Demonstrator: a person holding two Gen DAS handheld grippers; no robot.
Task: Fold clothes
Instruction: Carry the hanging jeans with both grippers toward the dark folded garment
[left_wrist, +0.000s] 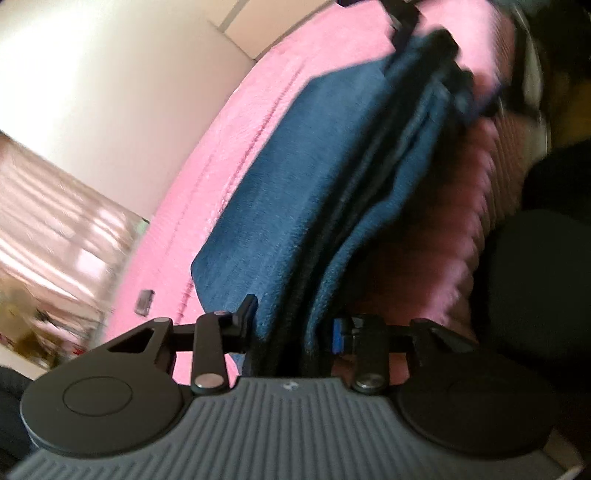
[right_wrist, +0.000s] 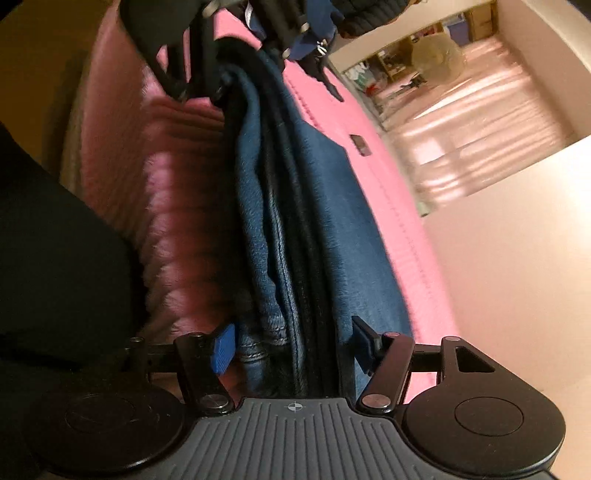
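Note:
A pair of blue jeans (left_wrist: 306, 177), folded into several layers, hangs stretched between my two grippers above a pink fleece blanket (left_wrist: 236, 122). My left gripper (left_wrist: 293, 328) is shut on one end of the bundle, and its fingers (left_wrist: 245, 314) press the denim from both sides. In the right wrist view my right gripper (right_wrist: 293, 345) is shut on the other end of the jeans (right_wrist: 314, 206), where stitched seams show between its blue pads (right_wrist: 223, 349). Each view shows the other gripper (left_wrist: 443, 48) (right_wrist: 192, 66) at the far end, blurred.
A small dark flat object (left_wrist: 144, 301) (right_wrist: 361, 144) lies on the blanket (right_wrist: 373, 177) beyond the jeans. The blanket's ribbed pink side (right_wrist: 166, 206) drops toward a person's dark clothing (right_wrist: 55, 266). A white wall (left_wrist: 110, 92) and pink curtains (right_wrist: 480, 122) stand behind.

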